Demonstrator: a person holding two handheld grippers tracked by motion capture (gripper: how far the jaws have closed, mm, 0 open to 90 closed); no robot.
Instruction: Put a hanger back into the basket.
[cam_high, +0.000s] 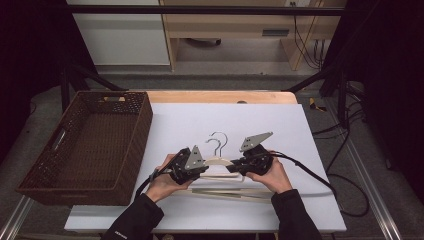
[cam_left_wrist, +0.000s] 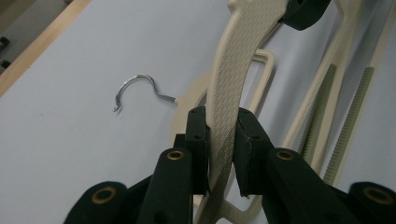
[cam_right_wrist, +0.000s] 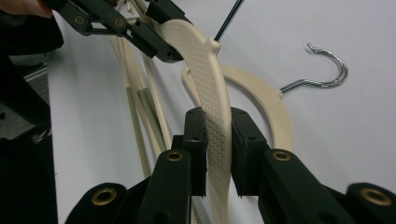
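Note:
A cream plastic hanger with a wire hook is held up between both grippers near the front of the white board. My left gripper is shut on one arm of it; its pads press the textured strip from both sides. My right gripper is shut on the other arm, close to the hook's stem. A second cream hanger lies flat on the board underneath, its metal hook pointing away. In the right gripper view the left gripper shows at the upper left.
A dark brown woven basket stands on the left side of the table, beside the board. The lying hanger's ribbed bars run along the board's front. A cable trails from the right gripper off to the right.

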